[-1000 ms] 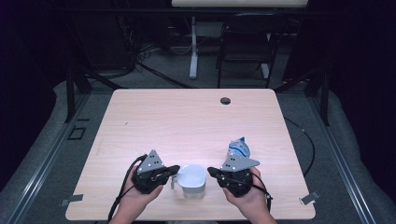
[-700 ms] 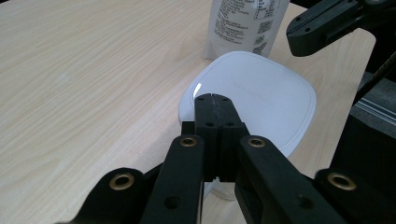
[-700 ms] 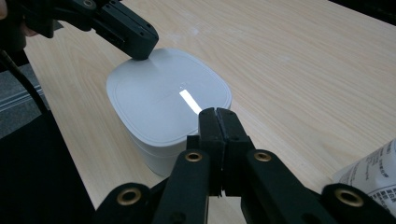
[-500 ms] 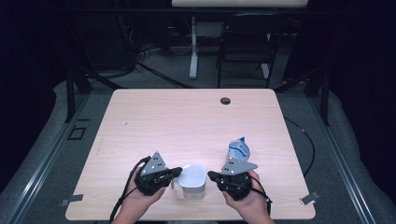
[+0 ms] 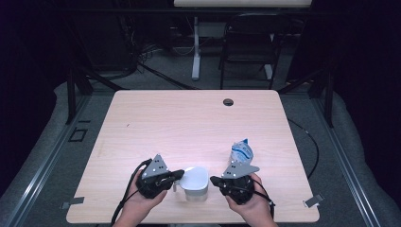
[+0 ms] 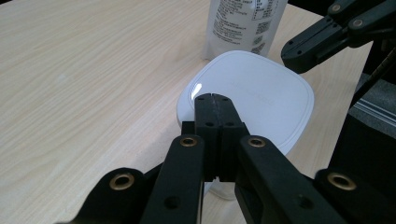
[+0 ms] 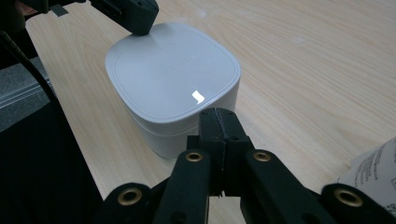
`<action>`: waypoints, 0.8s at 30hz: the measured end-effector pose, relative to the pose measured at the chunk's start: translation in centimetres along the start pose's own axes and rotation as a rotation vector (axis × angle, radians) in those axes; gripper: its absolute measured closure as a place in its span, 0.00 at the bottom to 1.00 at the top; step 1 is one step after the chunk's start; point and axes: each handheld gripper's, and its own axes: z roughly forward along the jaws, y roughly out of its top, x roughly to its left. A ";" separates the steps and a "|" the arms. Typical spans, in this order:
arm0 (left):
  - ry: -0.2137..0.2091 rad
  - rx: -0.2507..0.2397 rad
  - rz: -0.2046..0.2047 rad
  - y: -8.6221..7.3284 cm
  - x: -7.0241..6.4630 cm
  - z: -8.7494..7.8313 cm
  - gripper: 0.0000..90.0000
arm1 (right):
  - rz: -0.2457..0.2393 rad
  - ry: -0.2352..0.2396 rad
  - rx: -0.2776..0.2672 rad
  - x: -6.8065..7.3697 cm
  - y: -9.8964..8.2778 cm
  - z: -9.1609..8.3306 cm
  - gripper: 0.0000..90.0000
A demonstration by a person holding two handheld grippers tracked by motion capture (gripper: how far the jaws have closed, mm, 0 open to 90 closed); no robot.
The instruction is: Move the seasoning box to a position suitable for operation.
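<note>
Both tongs (image 6: 213, 99) (image 7: 217, 113) closed, flanking white lidded container (image 5: 196, 179).

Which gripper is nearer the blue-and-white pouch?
Right. The right gripper sits just in front of the pouch; the left gripper is beyond the white lidded container.

The pouch (image 6: 246, 25) carries small print and square codes, and the white container's lid (image 6: 261, 95) faint embossing, none legible.

Dark room, grey carpet floor (image 5: 56, 142), light wood bench (image 5: 189, 127), black chair (image 5: 246, 52) behind, white post (image 5: 195, 47).
</note>
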 end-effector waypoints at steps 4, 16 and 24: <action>-0.003 0.001 -0.001 0.0 0.1 0.0 1.00 | -0.007 0.010 0.018 0.1 -0.2 0.4 1.00; -0.002 -0.004 -0.005 -0.1 0.1 -0.1 1.00 | -0.018 0.015 0.042 0.2 -0.8 1.2 1.00; -0.003 -0.006 -0.004 -0.1 0.2 -0.1 1.00 | -0.023 0.019 0.041 0.2 -0.8 1.1 1.00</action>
